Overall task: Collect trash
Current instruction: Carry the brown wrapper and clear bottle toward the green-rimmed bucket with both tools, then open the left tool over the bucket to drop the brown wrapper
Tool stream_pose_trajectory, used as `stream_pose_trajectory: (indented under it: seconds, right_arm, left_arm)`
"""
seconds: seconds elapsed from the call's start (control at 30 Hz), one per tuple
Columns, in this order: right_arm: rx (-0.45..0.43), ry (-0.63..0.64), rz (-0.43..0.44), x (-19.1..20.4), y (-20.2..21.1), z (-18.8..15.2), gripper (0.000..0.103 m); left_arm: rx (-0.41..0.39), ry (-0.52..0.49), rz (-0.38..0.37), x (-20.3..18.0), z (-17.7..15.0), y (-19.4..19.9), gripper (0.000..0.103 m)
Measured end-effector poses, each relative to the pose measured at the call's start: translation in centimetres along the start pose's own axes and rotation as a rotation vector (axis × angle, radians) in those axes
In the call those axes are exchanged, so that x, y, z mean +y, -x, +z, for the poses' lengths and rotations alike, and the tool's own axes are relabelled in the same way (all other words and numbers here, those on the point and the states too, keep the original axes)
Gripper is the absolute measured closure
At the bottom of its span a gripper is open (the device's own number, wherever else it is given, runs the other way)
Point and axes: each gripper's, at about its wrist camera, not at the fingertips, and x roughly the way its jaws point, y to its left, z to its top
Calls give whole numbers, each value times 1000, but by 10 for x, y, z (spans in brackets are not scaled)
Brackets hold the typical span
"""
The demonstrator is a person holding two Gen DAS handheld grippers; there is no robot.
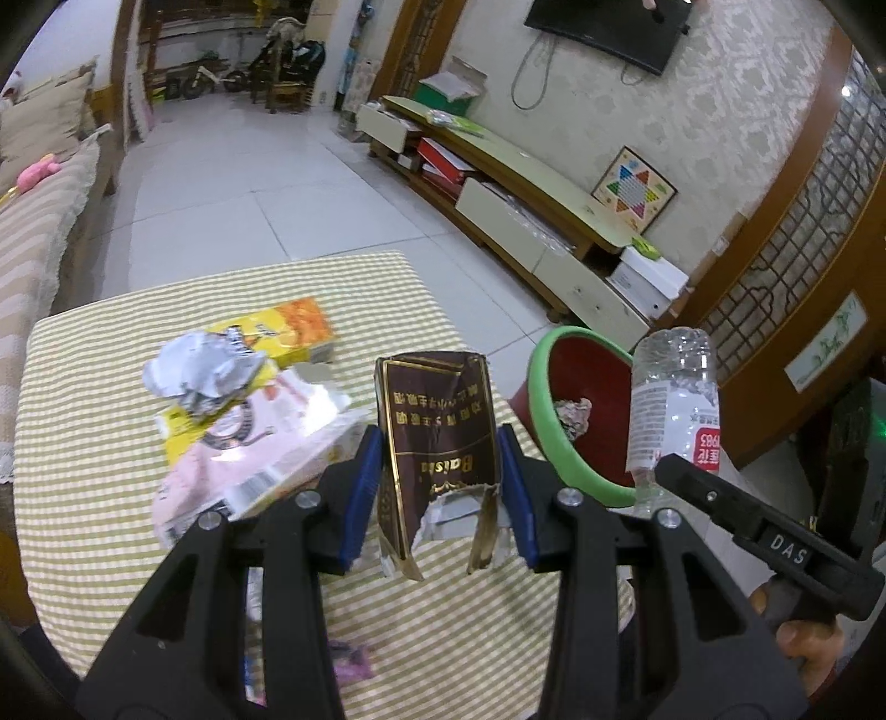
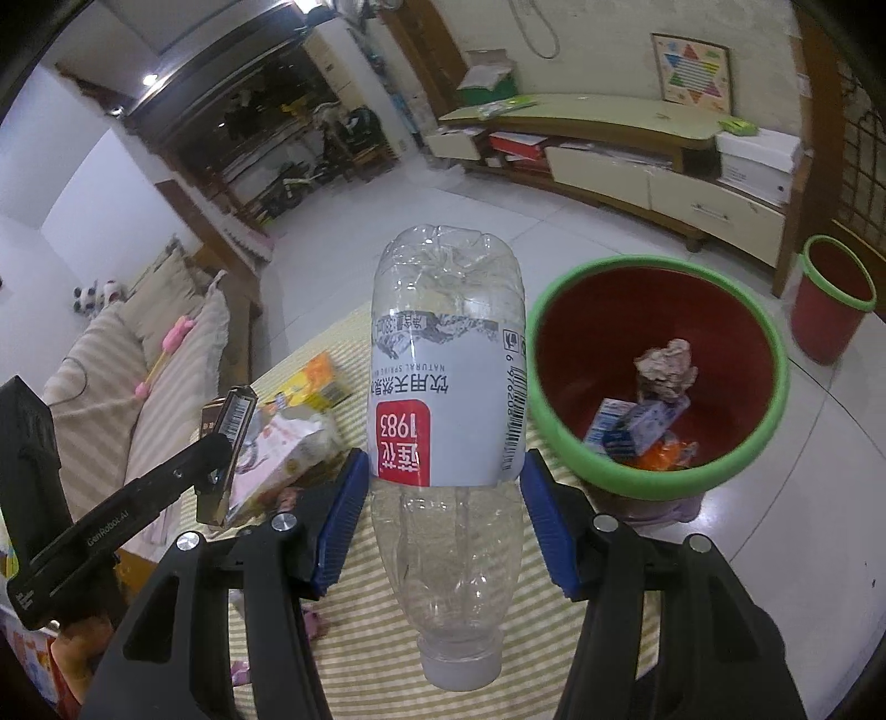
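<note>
A torn dark-brown cardboard cigarette pack with gold edging stands lengthwise at the centre of the left wrist view, clamped between blue pads, its ragged open end toward the camera. A clear empty plastic water bottle with a white-and-red label fills the centre of the right wrist view, cap toward the camera, gripped across its label. A red plastic bin with a green rim sits right of it, holding crumpled paper and small cartons. More wrappers and a crumpled foil ball lie on the striped table at left.

sofa | TV cabinet | checkers board | wall TV | possibly bicycles
</note>
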Motion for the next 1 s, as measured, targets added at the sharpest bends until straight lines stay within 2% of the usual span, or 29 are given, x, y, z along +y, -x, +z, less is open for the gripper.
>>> stream_pose_trajectory:
  seconds: [0.37, 0.53, 0.73, 0.83, 0.9, 0.93, 1.0]
  right_arm:
    - [-47, -87, -54, -55, 10, 9, 48]
    - [-73, -136, -87, -84, 20, 10, 48]
    - [-89, -204, -130, -118, 32, 7, 48]
    - [-87, -227, -147, -133, 34, 5, 48]
    - [-86, -243, -154, -140, 34, 3, 48]
    - [-86, -248, -156, -144, 34, 3, 48]
    - [-86, -259, -157, -149, 35, 2, 48]
  left_arm:
    - [36, -52, -74, -45, 14, -35, 63]
    - [64, -74, -136, -77, 22, -64, 63]
    - [97, -161, -206, -125, 34, -103, 63]
    - [90, -200, -231, -147, 42, -116, 58]
    - [78, -210, -224, -154, 47, -122, 36]
    - [77, -205, -221, -156, 49, -125, 32]
    - [82, -187, -229, -155, 52, -126, 32]
